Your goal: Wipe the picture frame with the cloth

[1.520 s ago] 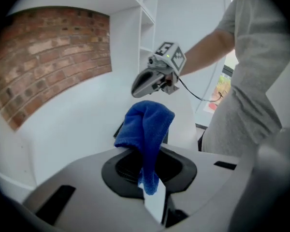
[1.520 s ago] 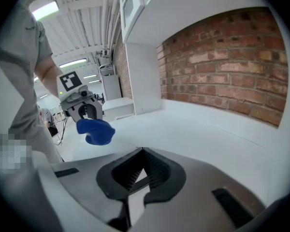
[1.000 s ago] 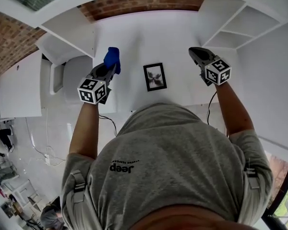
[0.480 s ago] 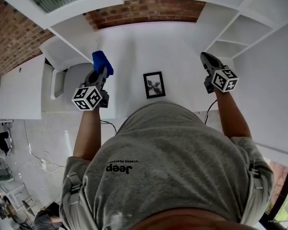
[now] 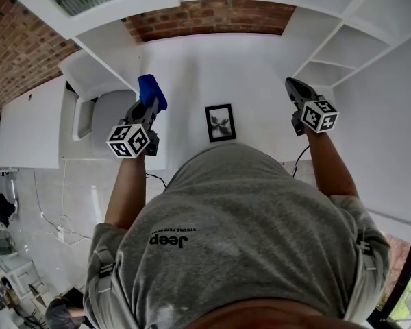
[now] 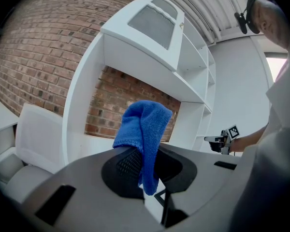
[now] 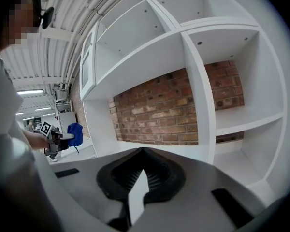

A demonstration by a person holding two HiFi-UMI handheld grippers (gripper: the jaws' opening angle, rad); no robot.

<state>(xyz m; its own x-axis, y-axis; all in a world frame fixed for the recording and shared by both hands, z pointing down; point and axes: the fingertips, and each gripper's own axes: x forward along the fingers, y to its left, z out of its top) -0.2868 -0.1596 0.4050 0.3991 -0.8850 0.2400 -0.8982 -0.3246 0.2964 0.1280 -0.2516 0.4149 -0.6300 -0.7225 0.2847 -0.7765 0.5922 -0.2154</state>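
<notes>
A small black picture frame (image 5: 220, 123) lies flat on the white table (image 5: 212, 67), close to its front edge and in front of the person. My left gripper (image 5: 148, 103) hovers to the frame's left, shut on a blue cloth (image 5: 152, 90). In the left gripper view the cloth (image 6: 142, 127) stands up out of the jaws and droops over them. My right gripper (image 5: 292, 86) hangs to the frame's right, shut with nothing in it. The right gripper view shows its bare jaws (image 7: 144, 151) together. Neither gripper touches the frame.
White shelving (image 5: 342, 40) rises at the right, and more shelving (image 5: 103, 53) at the left against a brick wall (image 5: 205, 16). A white chair (image 5: 106, 112) stands left of the table. Cables (image 5: 155, 177) hang off the front edge.
The head view has shifted a little. The right gripper has drifted slightly rightward, away from the frame. The left gripper still holds the cloth at the frame's left.
</notes>
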